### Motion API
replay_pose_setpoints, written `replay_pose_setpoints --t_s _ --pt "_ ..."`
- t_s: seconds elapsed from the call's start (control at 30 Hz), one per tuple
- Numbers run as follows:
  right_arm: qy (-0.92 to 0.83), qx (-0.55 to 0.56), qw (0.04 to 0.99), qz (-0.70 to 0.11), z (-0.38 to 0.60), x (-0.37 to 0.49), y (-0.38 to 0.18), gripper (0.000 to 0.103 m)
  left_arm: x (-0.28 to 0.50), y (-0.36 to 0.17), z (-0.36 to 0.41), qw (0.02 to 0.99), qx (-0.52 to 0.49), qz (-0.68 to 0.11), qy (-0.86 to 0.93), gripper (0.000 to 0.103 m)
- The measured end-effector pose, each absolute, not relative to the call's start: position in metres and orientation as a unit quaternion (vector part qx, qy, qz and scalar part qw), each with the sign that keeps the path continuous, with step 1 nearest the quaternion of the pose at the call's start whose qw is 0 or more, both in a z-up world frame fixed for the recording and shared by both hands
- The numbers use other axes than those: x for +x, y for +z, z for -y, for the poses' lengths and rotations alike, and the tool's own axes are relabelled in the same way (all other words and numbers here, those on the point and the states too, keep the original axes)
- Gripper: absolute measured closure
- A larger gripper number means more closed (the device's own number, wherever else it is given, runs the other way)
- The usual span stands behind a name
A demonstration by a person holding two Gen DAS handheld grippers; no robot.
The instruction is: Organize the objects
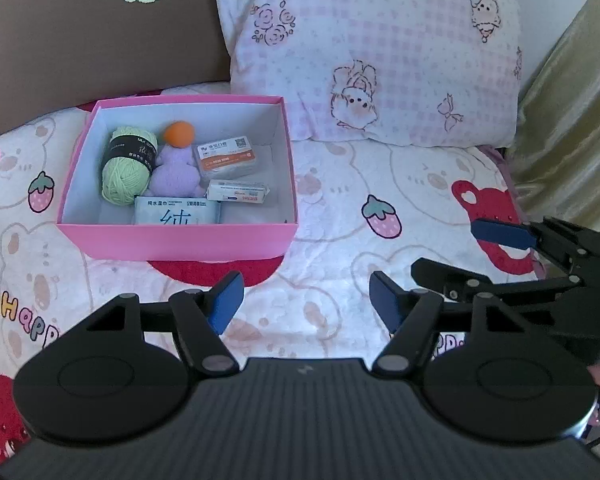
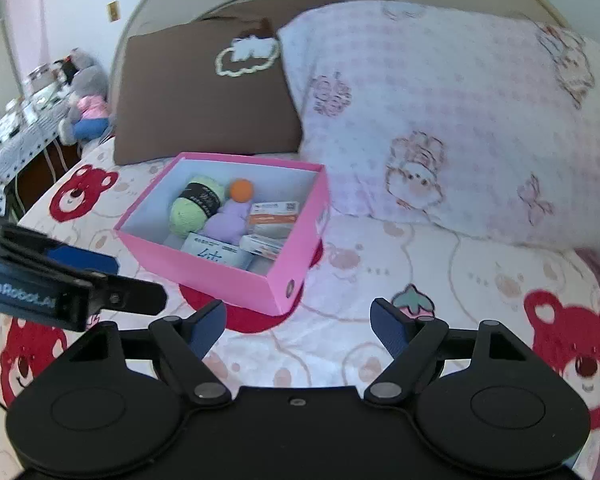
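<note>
Left wrist view: the left gripper [image 1: 306,300] stands released, jaws apart with only the bedspread [image 1: 340,216] showing between them, touching nothing. Ahead and to its left sits the pink box [image 1: 172,240], holding green yarn [image 1: 126,174], a purple plush [image 1: 176,172] with an orange ball, an orange-labelled packet [image 1: 228,158], a small white pack and wipes [image 1: 176,212]. To its right the right gripper [image 2: 298,326] hangs released too, jaws wide and empty above the bedspread. Beyond the box lean a brown cushion [image 1: 100,40] and a pink checked pillow [image 1: 372,52]. In the right wrist view, a cluttered side table [image 2: 20,128] and a grey plush stand far left.
</note>
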State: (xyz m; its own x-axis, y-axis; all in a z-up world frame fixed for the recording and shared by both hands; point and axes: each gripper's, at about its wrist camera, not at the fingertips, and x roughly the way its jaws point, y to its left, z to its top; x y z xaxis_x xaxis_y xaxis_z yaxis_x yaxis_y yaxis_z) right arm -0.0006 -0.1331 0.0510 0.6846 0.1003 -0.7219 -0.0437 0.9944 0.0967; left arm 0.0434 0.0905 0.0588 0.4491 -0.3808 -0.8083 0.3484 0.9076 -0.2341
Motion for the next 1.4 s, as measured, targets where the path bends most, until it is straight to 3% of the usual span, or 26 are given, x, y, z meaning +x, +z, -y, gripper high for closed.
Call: replay_pose_setpoints --t_s 0.3,0.43,0.57,1.0,1.2,1.4 --pt "-0.016 0.041 0.912 -0.408 0.149 -0.015 0.049 0.018 0.029 0.054 -0.077 0.857 -0.009 -0.479 -0.191 0.03" --pt "-0.045 0.044 0.903 -0.424 0.157 -0.017 0.045 0.018 0.026 0.046 -0.073 0.859 -0.011 -0.481 -0.176 0.019" --pt "-0.063 0.055 0.896 -0.436 0.167 -0.017 0.042 0.018 0.023 0.04 -0.068 0.864 -0.001 -0.476 -0.162 0.015" --pt "-0.086 0.061 0.891 -0.442 0.174 -0.025 0.045 0.018 0.014 0.041 -0.059 0.873 0.025 -0.467 -0.14 0.009" --pt "-0.082 0.052 0.892 -0.441 0.171 -0.03 0.046 0.018 0.011 0.041 -0.055 0.866 0.037 -0.475 -0.153 0.0" --pt "-0.088 0.054 0.888 -0.448 0.171 -0.032 0.044 0.018 0.01 0.04 -0.056 0.866 0.055 -0.481 -0.126 0.0"
